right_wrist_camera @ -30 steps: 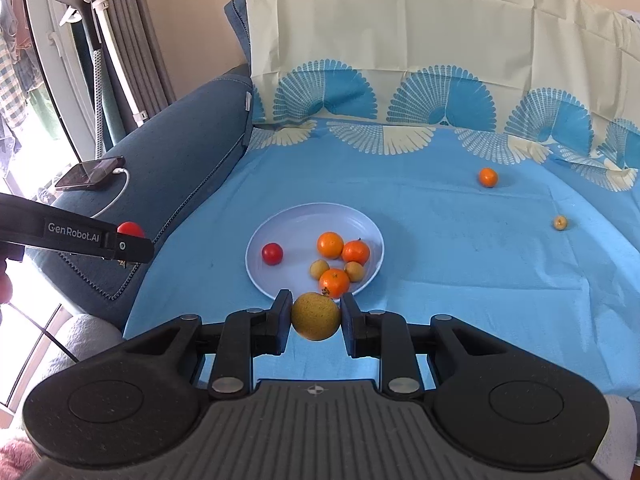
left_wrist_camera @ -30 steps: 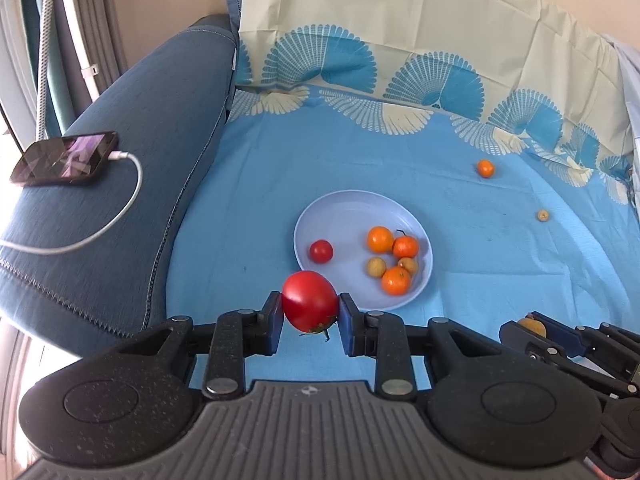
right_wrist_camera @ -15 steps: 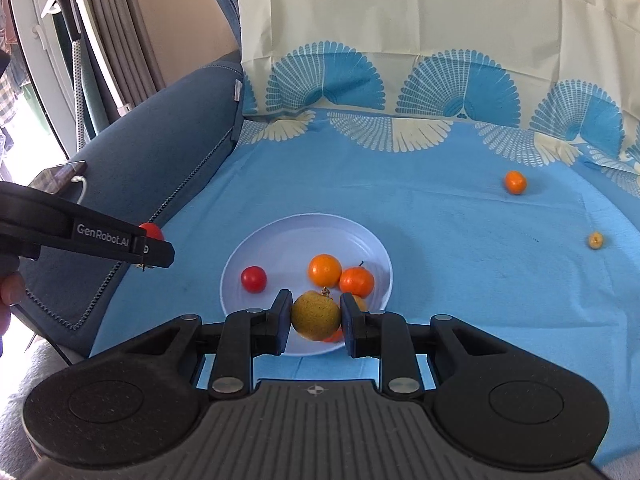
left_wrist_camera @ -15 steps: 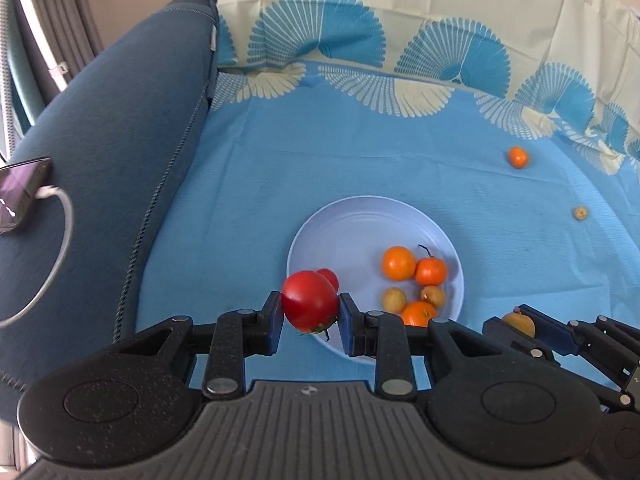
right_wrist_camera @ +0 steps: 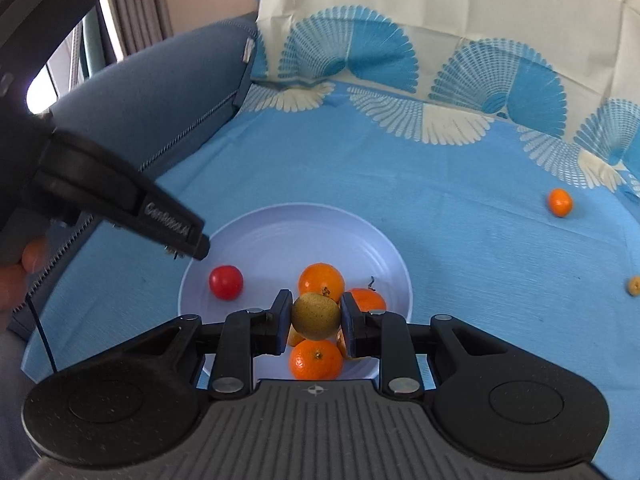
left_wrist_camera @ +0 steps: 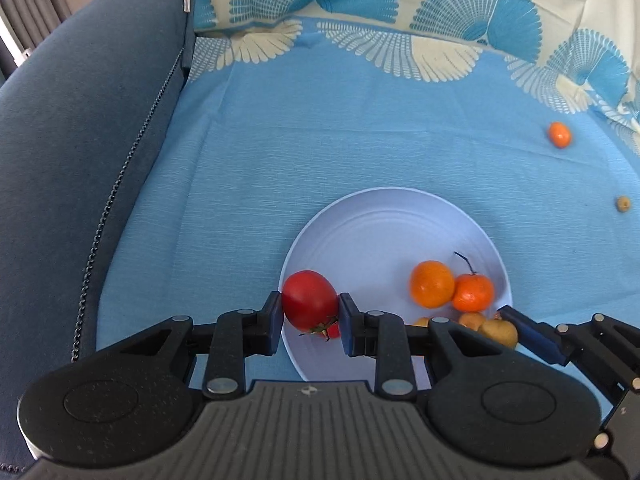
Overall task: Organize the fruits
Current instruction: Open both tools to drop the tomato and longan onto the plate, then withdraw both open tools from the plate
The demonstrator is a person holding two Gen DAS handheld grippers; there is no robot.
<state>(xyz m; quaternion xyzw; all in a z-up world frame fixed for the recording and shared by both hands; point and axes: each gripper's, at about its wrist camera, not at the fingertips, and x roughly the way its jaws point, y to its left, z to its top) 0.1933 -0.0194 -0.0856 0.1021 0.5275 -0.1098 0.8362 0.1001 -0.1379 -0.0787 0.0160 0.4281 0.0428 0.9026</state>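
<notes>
Over plate (left_wrist_camera: 384,216) now, both grippers lower, possibly closer

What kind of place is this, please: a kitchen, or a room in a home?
Most likely a living room at home, not a kitchen. A blue sofa armrest borders the work surface, a patterned cloth is spread over the seat and backrest, and curtains hang by a window behind.

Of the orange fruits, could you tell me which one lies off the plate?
The lone orange fruit on the blue cloth, far right; the others sit on the plate.
</notes>
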